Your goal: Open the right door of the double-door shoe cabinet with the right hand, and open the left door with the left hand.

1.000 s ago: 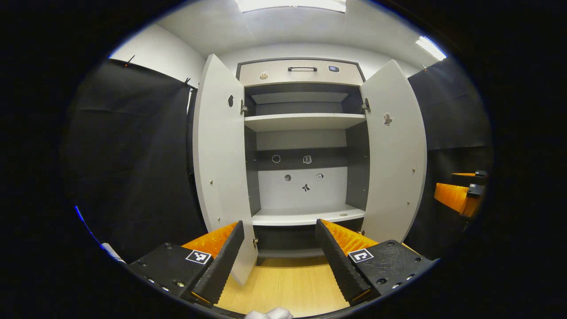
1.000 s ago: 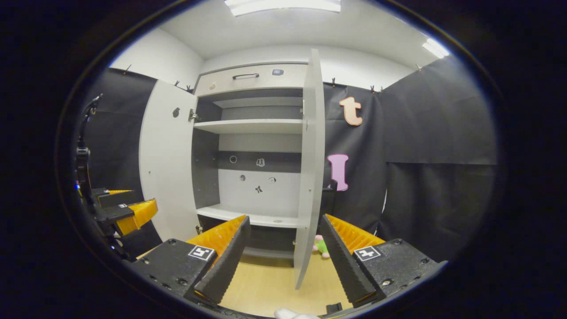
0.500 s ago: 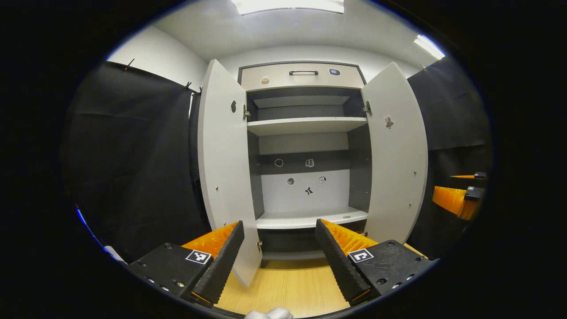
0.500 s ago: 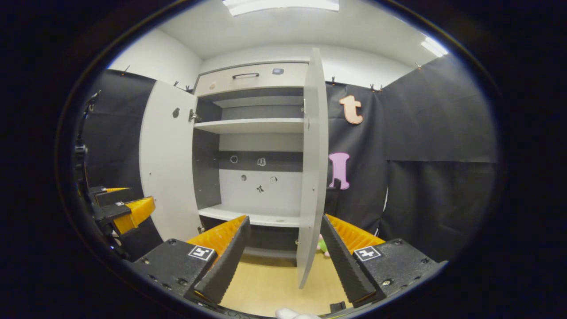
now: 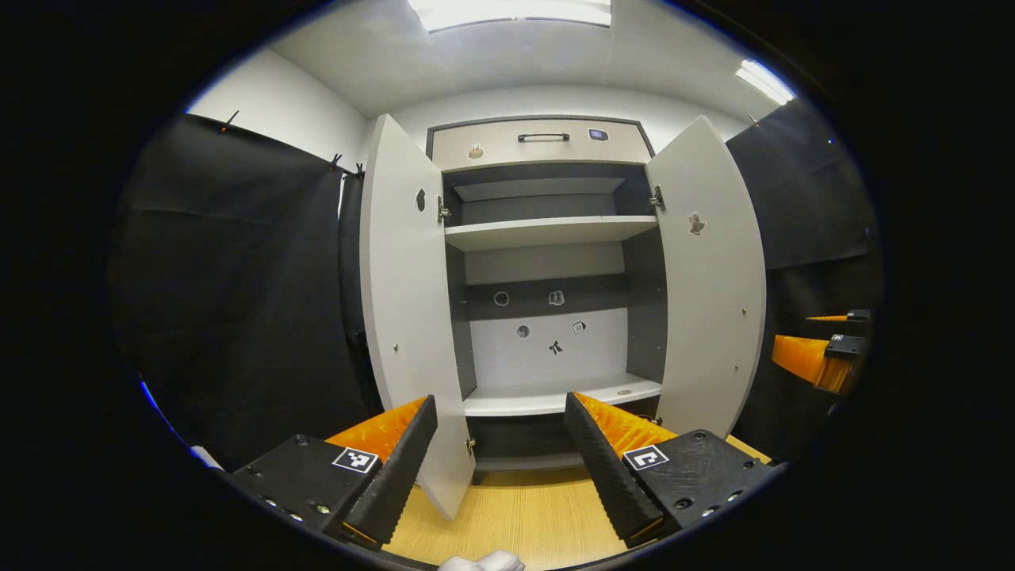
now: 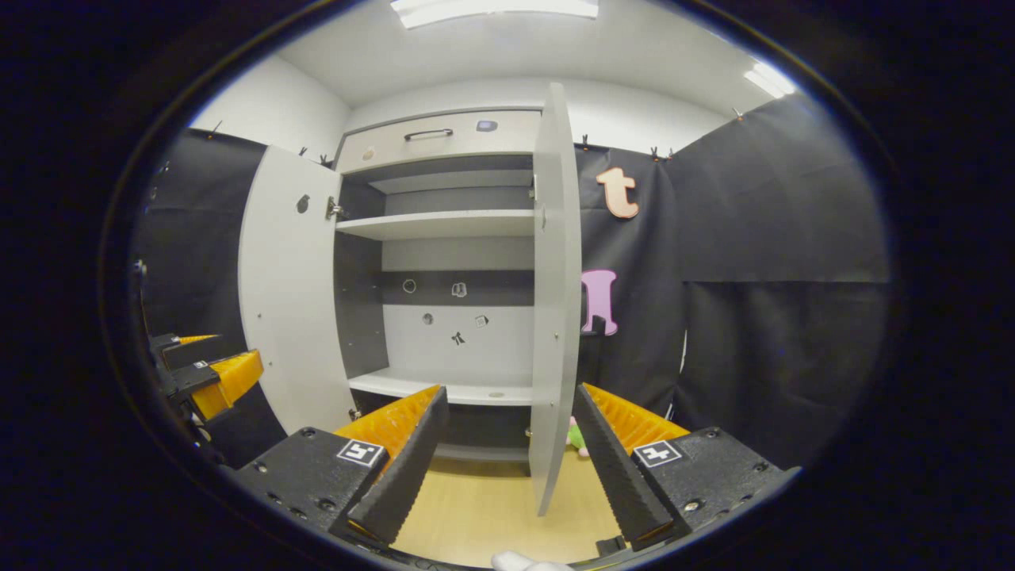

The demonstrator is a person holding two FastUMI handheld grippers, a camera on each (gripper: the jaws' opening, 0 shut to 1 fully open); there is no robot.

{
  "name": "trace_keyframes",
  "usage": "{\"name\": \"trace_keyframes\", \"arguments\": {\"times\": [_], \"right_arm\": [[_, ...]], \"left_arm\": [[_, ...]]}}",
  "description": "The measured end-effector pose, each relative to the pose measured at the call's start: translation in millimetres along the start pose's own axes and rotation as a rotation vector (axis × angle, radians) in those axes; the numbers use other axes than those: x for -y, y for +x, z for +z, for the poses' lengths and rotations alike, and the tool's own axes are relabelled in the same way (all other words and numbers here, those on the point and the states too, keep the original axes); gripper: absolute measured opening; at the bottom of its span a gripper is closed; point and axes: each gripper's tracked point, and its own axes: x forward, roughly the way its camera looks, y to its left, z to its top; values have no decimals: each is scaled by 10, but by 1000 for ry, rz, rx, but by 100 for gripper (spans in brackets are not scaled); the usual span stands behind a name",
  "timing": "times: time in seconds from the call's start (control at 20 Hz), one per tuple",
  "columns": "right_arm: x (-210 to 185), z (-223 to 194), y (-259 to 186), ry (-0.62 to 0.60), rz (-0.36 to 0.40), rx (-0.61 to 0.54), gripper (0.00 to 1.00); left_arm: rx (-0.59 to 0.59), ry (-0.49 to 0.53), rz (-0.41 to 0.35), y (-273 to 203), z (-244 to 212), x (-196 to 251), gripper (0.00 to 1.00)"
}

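Looks basically done: both the left door (image 5: 408, 317) and right door (image 5: 710, 285) hang wide open, left gripper (image 5: 499, 464) and right gripper (image 6: 511, 460) spread, pinching nothing.

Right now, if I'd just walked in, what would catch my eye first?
The tall shoe cabinet straight ahead, with its left door and right door both swung wide open onto bare white shelves. Nearer, the left gripper and the right gripper each hold their orange-and-black fingers apart, gripping nothing.
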Motion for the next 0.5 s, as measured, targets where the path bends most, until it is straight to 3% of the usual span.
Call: {"name": "trace_keyframes", "arguments": {"times": [0.5], "right_arm": [[-75, 2, 62, 5, -1, 3, 99]], "left_arm": [[14, 0, -4, 27, 38, -53, 96]]}}
